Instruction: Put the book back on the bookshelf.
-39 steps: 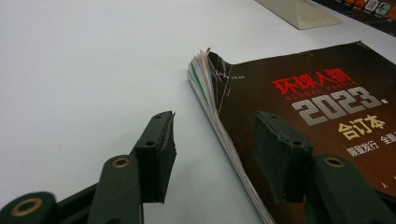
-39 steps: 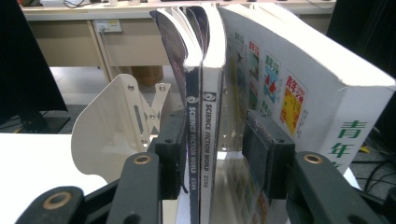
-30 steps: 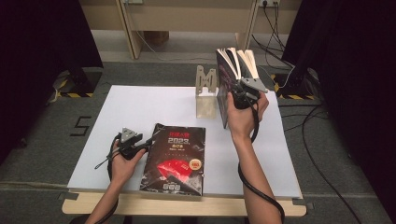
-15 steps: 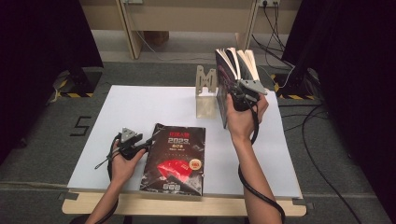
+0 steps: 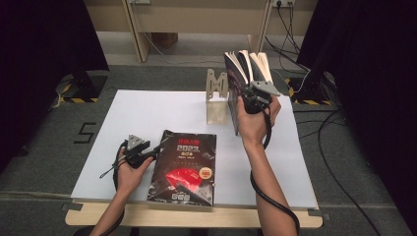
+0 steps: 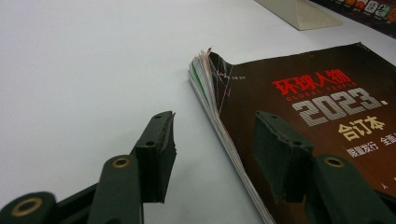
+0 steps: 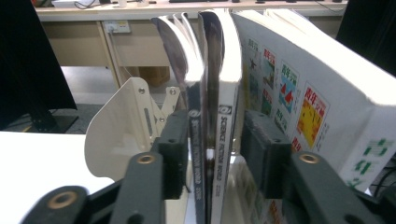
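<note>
The right tongs (image 7: 212, 144) stand at the upright books (image 5: 248, 73) beside the white bookend (image 5: 216, 96) at the far side of the tabletop (image 5: 147, 113); their jaws have just been closing around two thin magazines (image 7: 212, 121), the left pad touching, the right not quite. The left tongs (image 6: 215, 144) rest open, straddling the edge of the flat black magazine (image 6: 322, 102) near the front edge.
</note>
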A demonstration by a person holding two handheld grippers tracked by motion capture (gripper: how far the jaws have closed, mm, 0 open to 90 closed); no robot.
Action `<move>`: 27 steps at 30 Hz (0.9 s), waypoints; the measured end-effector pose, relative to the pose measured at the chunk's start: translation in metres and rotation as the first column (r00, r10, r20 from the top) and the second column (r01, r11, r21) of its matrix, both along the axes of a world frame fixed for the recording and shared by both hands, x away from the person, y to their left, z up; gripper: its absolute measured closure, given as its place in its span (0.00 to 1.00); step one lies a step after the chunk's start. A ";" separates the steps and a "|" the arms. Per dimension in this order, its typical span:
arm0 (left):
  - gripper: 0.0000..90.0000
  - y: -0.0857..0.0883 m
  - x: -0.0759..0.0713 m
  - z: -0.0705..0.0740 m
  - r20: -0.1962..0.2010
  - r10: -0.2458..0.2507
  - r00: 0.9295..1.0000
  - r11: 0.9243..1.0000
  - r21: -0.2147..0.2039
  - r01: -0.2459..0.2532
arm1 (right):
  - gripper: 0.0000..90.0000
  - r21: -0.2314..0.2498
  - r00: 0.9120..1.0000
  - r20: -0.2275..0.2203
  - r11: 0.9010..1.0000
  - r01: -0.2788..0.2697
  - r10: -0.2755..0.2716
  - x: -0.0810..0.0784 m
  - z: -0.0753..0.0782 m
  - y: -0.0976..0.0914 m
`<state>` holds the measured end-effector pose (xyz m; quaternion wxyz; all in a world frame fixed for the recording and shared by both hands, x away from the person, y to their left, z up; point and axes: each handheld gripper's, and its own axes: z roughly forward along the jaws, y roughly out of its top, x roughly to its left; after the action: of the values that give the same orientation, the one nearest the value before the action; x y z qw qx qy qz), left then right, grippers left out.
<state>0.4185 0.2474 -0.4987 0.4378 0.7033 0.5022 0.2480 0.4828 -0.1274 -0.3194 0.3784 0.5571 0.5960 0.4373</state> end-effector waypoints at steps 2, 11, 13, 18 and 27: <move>0.54 0.000 0.000 0.000 0.000 -0.001 1.000 1.000 0.003 0.001 | 0.73 0.000 1.000 -0.002 1.000 0.008 -0.008 0.003 0.001 0.000; 0.54 0.000 0.000 0.000 0.000 -0.001 1.000 1.000 0.002 0.001 | 0.81 0.024 1.000 -0.017 1.000 0.011 -0.011 0.009 0.003 -0.004; 0.54 0.000 0.000 0.000 0.001 0.000 1.000 1.000 0.000 0.000 | 0.82 0.034 1.000 -0.022 0.999 0.015 -0.014 0.009 0.003 -0.004; 0.54 0.000 0.000 0.000 0.000 -0.002 1.000 1.000 0.003 0.002 | 0.84 0.060 1.000 -0.010 0.998 0.021 -0.021 0.011 0.002 -0.005; 0.54 0.000 0.000 0.000 0.000 -0.003 1.000 1.000 0.004 0.003 | 0.85 0.108 1.000 -0.020 0.994 0.026 -0.024 0.014 0.004 -0.008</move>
<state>0.4185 0.2476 -0.4986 0.4368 0.7049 0.5008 0.2481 0.4971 -0.1351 -0.3151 0.3476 0.5881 0.5681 0.4589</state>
